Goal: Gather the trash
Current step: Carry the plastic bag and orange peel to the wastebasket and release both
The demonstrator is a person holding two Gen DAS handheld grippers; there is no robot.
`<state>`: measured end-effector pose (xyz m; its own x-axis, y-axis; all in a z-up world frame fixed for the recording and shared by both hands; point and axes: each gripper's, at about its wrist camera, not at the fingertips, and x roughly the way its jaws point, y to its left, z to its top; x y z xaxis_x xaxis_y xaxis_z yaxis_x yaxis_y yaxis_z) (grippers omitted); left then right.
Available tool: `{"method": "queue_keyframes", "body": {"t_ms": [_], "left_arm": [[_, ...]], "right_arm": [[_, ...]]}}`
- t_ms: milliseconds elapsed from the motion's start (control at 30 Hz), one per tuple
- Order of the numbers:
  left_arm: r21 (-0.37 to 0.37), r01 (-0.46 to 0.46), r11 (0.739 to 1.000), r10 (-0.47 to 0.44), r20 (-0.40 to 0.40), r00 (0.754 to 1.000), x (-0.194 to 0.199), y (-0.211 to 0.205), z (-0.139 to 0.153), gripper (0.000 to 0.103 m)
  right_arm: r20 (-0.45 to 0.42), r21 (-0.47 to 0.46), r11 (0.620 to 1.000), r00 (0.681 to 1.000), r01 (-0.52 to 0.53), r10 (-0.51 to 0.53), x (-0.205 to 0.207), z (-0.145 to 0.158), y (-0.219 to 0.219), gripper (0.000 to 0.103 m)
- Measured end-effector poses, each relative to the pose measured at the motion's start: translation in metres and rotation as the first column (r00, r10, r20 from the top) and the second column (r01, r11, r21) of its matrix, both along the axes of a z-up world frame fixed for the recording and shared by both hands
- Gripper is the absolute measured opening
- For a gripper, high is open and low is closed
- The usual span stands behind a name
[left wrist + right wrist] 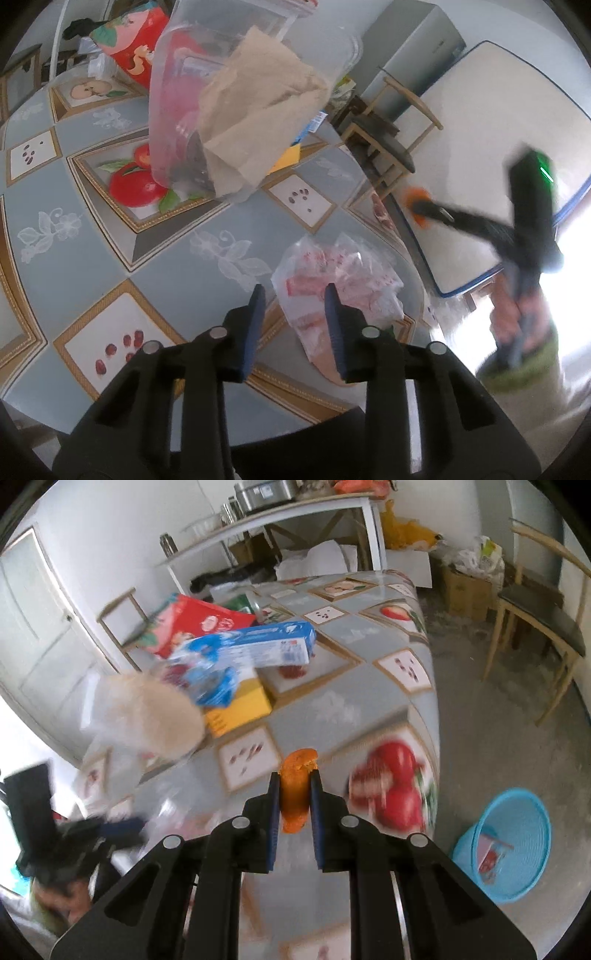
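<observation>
- Right wrist view shows the right gripper [294,797] in the lower middle of the frame, its two blue pads pressed on an orange peel [295,790]; the fingers are closed on it.
- This peel is bright orange, curved, with a torn paler edge at its top, and it stands out above and below the pads.
- Behind the peel lies the table [369,716] with a grey-blue cloth printed with apples and seeds.
- At the lower right of the same view a light blue basket [517,849] stands on the floor, with a piece of packaging inside it; the left wrist view does not show this basket.
- Also only here: a blue and white box [266,642] resting over a yellow box [240,705], and a red carton [199,624] behind them, in the upper left of the frame.
- Left wrist view shows the left gripper [295,299] at the lower middle, its fingers apart and pressing on nothing.
- Just beyond its right finger a crumpled clear plastic bag [340,273] with red print lies on the table; I cannot tell if the finger touches it.
- In the upper middle a clear plastic container [192,96] stands tilted, with beige crumpled paper [258,110] hanging out of it.
- On the right of this view the other gripper appears blurred, with the orange peel at its tip, off the table edge.
</observation>
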<state>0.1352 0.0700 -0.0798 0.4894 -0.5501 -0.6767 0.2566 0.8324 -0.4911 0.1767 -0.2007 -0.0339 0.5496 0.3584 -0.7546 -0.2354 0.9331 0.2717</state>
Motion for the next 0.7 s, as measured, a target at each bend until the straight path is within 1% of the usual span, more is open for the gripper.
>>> {"method": "queue_keyframes", "body": {"t_ms": [100, 133, 167, 267, 367, 500, 533, 600, 633, 667, 700], "left_arm": [[0.021, -0.002, 1.000, 0.002, -0.011, 1.000, 0.005, -0.007, -0.002, 0.023], [0.030, 0.001, 1.000, -0.001, -0.016, 1.000, 0.006, -0.010, -0.002, 0.019], [0.040, 0.008, 0.999, -0.007, -0.020, 1.000, 0.007, -0.013, -0.003, 0.017], [0.052, 0.043, 0.998, -0.041, -0.040, 0.998, 0.002, -0.026, -0.005, 0.016], [0.046, 0.091, 0.995, -0.087, -0.070, 0.994, -0.012, -0.039, -0.006, 0.016], [0.036, 0.141, 0.989, -0.137, -0.103, 0.985, -0.031, -0.046, -0.006, 0.016], [0.031, 0.139, 0.990, -0.135, -0.103, 0.985, -0.033, -0.045, -0.004, 0.017], [0.017, 0.123, 0.992, -0.121, -0.091, 0.989, -0.037, -0.042, -0.002, 0.024], [0.006, 0.103, 0.995, -0.102, -0.077, 0.992, -0.036, -0.039, 0.001, 0.033], [0.000, 0.093, 0.996, -0.093, -0.071, 0.993, -0.037, -0.036, 0.003, 0.037], [-0.005, 0.082, 0.997, -0.083, -0.071, 0.994, -0.034, -0.034, 0.003, 0.037]], "right_arm": [[-0.033, 0.024, 0.999, 0.999, -0.023, 0.024, -0.026, -0.006, 0.002, 0.015], [-0.057, 0.042, 0.999, 0.998, -0.035, 0.038, -0.034, -0.013, 0.005, 0.015], [-0.074, 0.053, 0.998, 0.996, -0.043, 0.047, -0.037, -0.018, 0.006, 0.015], [-0.121, 0.055, 0.997, 0.991, -0.046, 0.053, -0.040, -0.038, 0.015, 0.015], [-0.126, 0.069, 0.997, 0.991, -0.036, 0.045, -0.036, -0.049, 0.015, 0.015], [-0.111, 0.080, 0.996, 0.993, -0.031, 0.040, -0.033, -0.048, 0.011, 0.015], [-0.105, 0.081, 0.996, 0.994, -0.031, 0.040, -0.034, -0.047, 0.008, 0.015], [-0.097, 0.083, 0.996, 0.995, -0.029, 0.037, -0.035, -0.045, 0.002, 0.015], [-0.095, 0.085, 0.996, 0.995, -0.027, 0.035, -0.036, -0.044, -0.001, 0.015], [-0.095, 0.089, 0.996, 0.995, -0.022, 0.030, -0.036, -0.044, -0.005, 0.015], [-0.095, 0.090, 0.996, 0.995, -0.017, 0.025, -0.037, -0.044, -0.008, 0.015]]}}
